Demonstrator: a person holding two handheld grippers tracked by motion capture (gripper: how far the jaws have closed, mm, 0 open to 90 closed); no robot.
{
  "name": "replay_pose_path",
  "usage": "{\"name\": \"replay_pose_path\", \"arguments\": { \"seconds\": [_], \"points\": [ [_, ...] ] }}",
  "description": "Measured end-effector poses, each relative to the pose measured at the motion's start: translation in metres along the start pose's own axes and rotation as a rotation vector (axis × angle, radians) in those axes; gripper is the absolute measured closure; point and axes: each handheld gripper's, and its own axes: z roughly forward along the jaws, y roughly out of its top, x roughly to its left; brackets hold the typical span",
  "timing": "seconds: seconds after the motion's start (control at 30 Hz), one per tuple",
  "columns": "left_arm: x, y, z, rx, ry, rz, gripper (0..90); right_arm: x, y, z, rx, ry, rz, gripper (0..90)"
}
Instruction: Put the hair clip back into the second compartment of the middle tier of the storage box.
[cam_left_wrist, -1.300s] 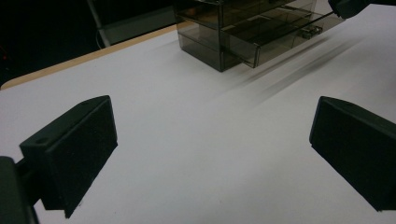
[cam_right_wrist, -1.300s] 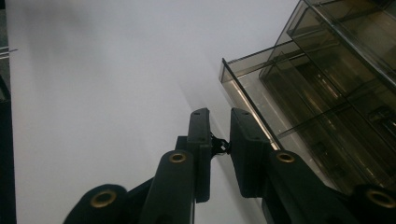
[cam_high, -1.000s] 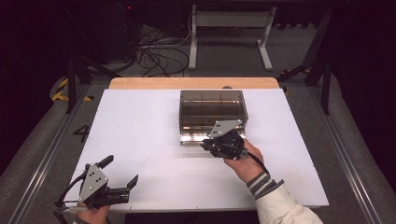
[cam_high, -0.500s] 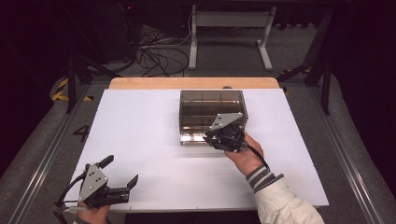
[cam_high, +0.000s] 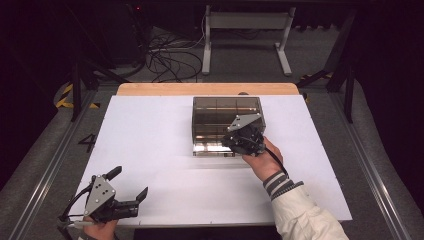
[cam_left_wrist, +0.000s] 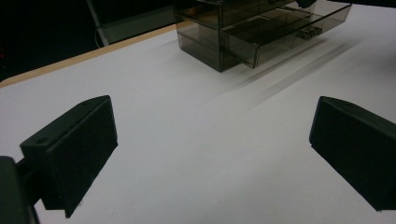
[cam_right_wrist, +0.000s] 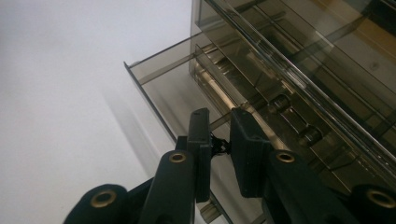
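Jaws of the right gripper (cam_right_wrist: 219, 140) are seen drawn close together in the right gripper view, clamped on the thin front wall of the lowest drawer (cam_right_wrist: 163, 79) of a smoky clear plastic drawer box (cam_right_wrist: 299, 60). That wall is pinched edge-on between the two black pads, and a small handle knob can be made out just below them at the bottom edge of that view. In the high view the right gripper (cam_high: 243, 138) is held at the near right corner of the drawer box (cam_high: 226, 115), and the hand (cam_high: 261, 159) behind it is followed by a striped cuff and a pale sleeve.

The drawer box is placed on the white table top (cam_high: 150, 145), toward its far side and a little right of centre, just in front of a wooden strip (cam_high: 165, 89) along the far edge. Its lowest drawer (cam_high: 212, 148) is pulled out a little way toward the person, so that its front is set forward of the box. In the left gripper view the same drawer (cam_left_wrist: 280, 37) is seen jutting from the box.

The left gripper (cam_high: 127, 186) is held at the near left corner of the table, well apart from the box. Its jaws are spread wide, with bare table top between the pads (cam_left_wrist: 79, 149).
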Motion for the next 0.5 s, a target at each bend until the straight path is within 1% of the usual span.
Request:
{"name": "replay_pose_path", "arguments": {
  "seconds": [0.17,0.2,0.27,0.3,0.37,0.5],
  "points": [
    [-0.0003,0.0001,0.0002,0.000,0.000,0.000,1.7,-0.0069,-0.0017,0.0050,0.014,-0.015,0.020,78.7],
    [-0.0003,0.0001,0.0001,0.000,0.001,0.000,1.7,-0.0073,-0.0019,0.0058,0.015,-0.014,0.032,78.7],
    [-0.0003,0.0000,0.0002,-0.001,0.000,-0.001,1.7,-0.0087,-0.0022,0.0073,0.019,-0.020,0.036,78.7],
    [-0.0002,0.0000,0.0001,0.000,0.001,0.000,1.7,-0.0098,-0.0025,0.0077,0.023,-0.023,0.031,78.7],
    [-0.0003,0.0001,0.0001,0.000,0.001,0.001,1.7,-0.0102,-0.0027,0.0090,0.021,-0.026,0.044,78.7],
    [-0.0004,0.0000,0.0003,0.000,0.000,-0.002,1.7,-0.0115,-0.0030,0.0106,0.029,-0.035,0.044,78.7]
  ]
}}
